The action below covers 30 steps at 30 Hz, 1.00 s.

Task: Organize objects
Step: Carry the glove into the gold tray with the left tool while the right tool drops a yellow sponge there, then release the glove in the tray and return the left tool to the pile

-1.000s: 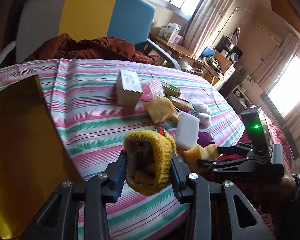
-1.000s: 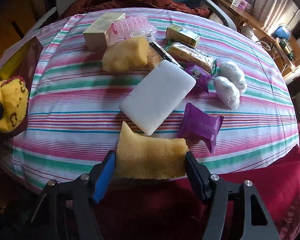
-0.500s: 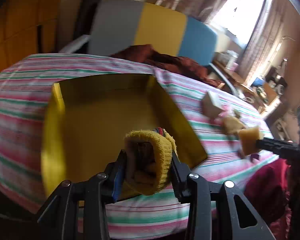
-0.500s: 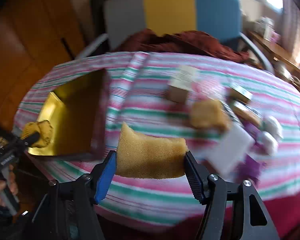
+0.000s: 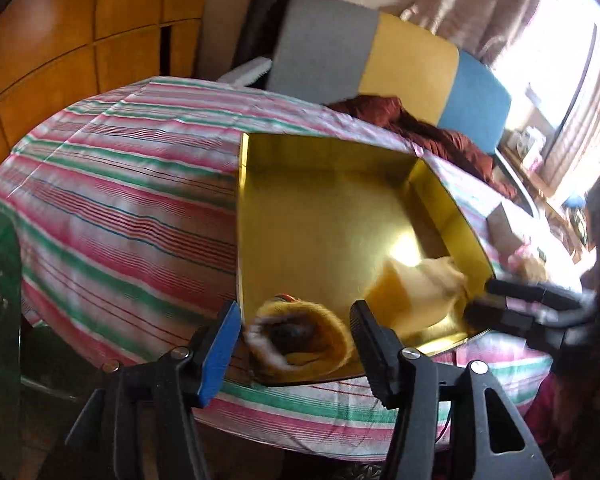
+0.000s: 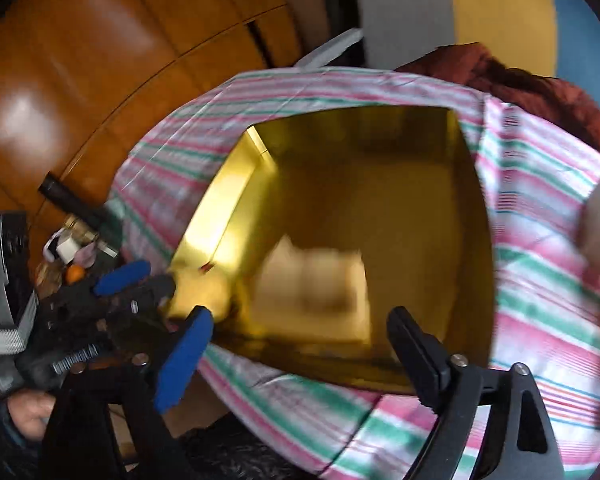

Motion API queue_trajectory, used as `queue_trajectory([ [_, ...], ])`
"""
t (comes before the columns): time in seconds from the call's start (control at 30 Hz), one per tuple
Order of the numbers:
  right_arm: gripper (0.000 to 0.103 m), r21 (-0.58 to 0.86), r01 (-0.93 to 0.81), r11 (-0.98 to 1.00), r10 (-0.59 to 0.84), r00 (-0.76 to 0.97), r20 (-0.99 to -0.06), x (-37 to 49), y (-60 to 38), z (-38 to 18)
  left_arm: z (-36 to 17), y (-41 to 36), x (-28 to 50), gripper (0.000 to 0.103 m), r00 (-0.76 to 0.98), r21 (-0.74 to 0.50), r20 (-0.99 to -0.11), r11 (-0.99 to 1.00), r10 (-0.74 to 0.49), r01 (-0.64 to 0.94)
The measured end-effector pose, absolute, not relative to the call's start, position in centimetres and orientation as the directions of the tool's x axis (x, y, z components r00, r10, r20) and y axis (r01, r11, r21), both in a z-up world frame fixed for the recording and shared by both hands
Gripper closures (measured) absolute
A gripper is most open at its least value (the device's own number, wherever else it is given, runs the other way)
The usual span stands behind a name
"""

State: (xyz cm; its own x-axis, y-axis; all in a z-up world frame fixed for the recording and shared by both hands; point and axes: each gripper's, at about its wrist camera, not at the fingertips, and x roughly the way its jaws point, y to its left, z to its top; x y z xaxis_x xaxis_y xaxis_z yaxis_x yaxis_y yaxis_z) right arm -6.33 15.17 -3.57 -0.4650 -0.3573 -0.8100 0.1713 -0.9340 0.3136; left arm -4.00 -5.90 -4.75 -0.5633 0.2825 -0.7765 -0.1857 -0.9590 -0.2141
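Gold box (image 5: 332, 216), pink-green striped tablecloth (image 5: 112, 200)

The left tool (image 5: 294, 334) has its 2 fingers spread wide, gripping nothing. The right tool (image 6: 298, 354) is likewise spread, nothing between its fingers. A hand (image 6: 28, 412) grips the left tool's handle.

No lettering, label, brand or number can be read anywhere in either view. The small box (image 5: 504, 226) far to the right on the striped cloth is too blurred to show any print, and the gold tray (image 5: 320, 208) and the wooden panels (image 6: 80, 60) behind the table carry no legible marks.
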Motion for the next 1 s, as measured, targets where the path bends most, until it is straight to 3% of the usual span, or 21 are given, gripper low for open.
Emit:
queue_trajectory([
  [0.1, 0.0, 0.308, 0.183, -0.934, -0.359, -0.478, -0.802, -5.5, 15.0, -3.7, -4.1, -6.9, -4.1, 0.045, -0.599, -0.223, -0.757, -0.965, 0.263, -0.141],
  [0.3, 0.0, 0.083, 0.182, -0.98, -0.184, -0.661, -0.727, -1.9, 15.2, -1.7, -1.6, -5.5, -4.1, 0.045, -0.673, -0.194, -0.699, -0.97, 0.24, -0.144],
  [0.43, 0.0, 0.02, 0.116, -0.993, -0.1, -0.737, -0.669, -0.7, 16.5, -0.5, -0.3, -3.8, -3.9, 0.045, -0.711, -0.133, -0.673, -0.979, 0.204, -0.155],
  [0.63, 0.0, -0.143, -0.05, -0.988, 0.11, -0.885, -0.452, 2.8, 18.1, 2.2, 0.2, -1.6, -3.6, 0.045, -0.722, -0.057, -0.675, -0.987, 0.151, -0.153],
  [0.7, 0.0, -0.153, -0.072, -0.986, 0.138, -0.865, -0.482, 2.4, 18.8, 1.5, 0.2, -0.9, -3.3, 0.045, -0.721, -0.042, -0.676, -0.985, 0.15, -0.166],
  [0.8, 0.0, -0.047, -0.093, -0.995, 0.104, -0.812, -0.574, 1.9, 20.8, 0.1, 0.0, 0.4, -3.0, 0.045, -0.718, -0.011, -0.68, -0.981, 0.149, -0.193],
  [1.0, 0.0, 0.072, -0.176, -0.982, 0.086, -0.752, -0.653, 2.7, 25.3, -2.2, -0.3, 2.8, -2.5, 0.045, -0.694, 0.015, -0.699, -0.967, 0.172, -0.255],
])
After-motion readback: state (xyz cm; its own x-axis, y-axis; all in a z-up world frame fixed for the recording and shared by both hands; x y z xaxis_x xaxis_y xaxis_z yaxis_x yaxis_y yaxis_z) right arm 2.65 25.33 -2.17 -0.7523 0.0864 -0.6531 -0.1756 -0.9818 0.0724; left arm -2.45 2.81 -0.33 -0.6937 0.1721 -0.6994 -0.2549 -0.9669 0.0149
